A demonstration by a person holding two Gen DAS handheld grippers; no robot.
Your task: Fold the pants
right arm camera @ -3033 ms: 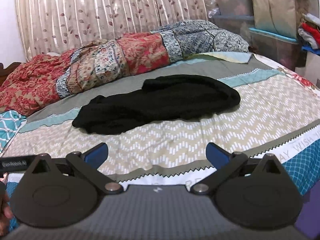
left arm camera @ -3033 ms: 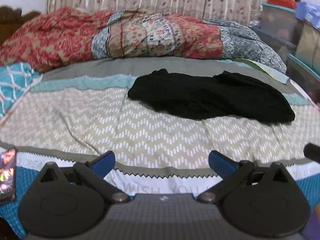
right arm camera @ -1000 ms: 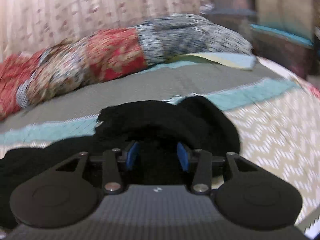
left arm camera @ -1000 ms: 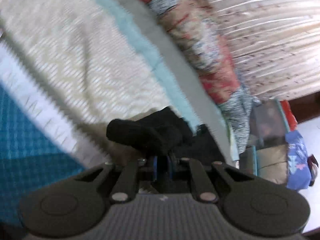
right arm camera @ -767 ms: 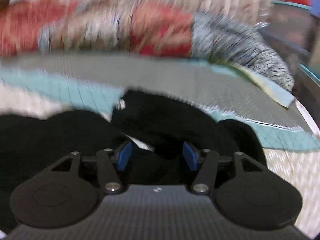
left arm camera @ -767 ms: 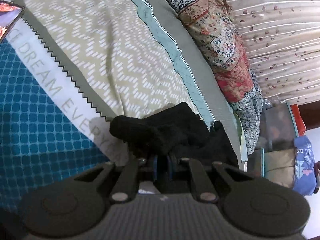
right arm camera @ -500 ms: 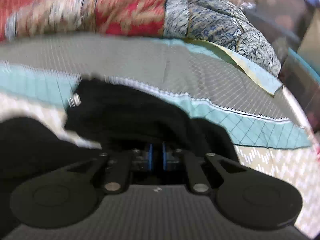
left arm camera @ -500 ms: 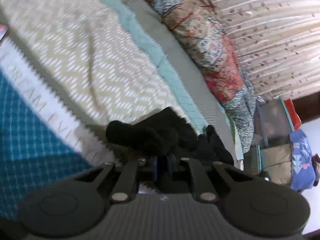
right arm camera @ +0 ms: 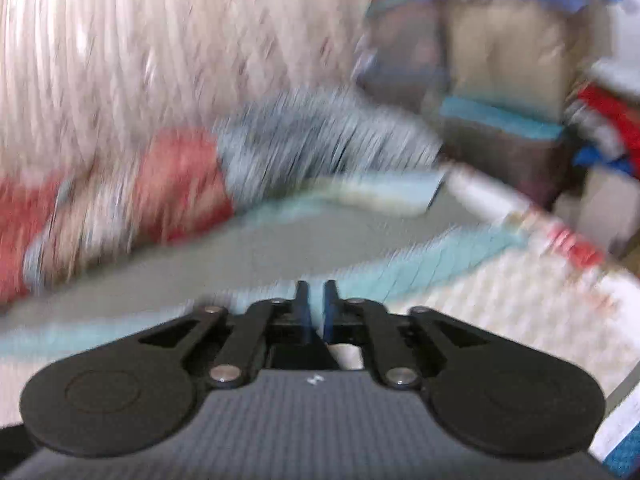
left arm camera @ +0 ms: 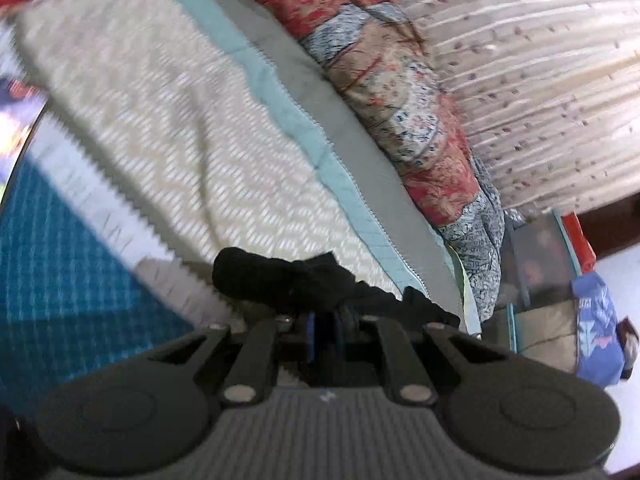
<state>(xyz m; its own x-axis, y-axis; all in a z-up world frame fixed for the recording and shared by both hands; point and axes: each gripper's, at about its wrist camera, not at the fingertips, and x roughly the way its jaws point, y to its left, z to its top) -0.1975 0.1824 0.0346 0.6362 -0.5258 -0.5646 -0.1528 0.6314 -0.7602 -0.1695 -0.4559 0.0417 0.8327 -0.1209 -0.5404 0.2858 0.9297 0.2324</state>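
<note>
Holding the black pants (left arm camera: 304,284) tight in my left tongs (left arm camera: 326,334) near the bed's (left arm camera: 192,152) front edge, I start spreading them. My right tongs (right arm camera: 316,312) are opening, with nothing between them; next they need another corner.

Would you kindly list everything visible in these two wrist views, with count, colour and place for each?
pants: one, black, bunched on the bedspread right in front of the left gripper.
bedspread: one, beige zigzag with teal and grey bands and a blue patterned edge, covering the bed.
quilt: one, red, blue and beige patchwork, rolled along the far side of the bed.
curtain: one, pale striped with small leaf marks, behind the quilt.
storage bags: several, brown, teal and blue, stacked beside the bed; blurred.
left gripper: one, black with blue pads, shut on the pants.
right gripper: one, black with blue pads, jaws opening, nothing between them.
</note>
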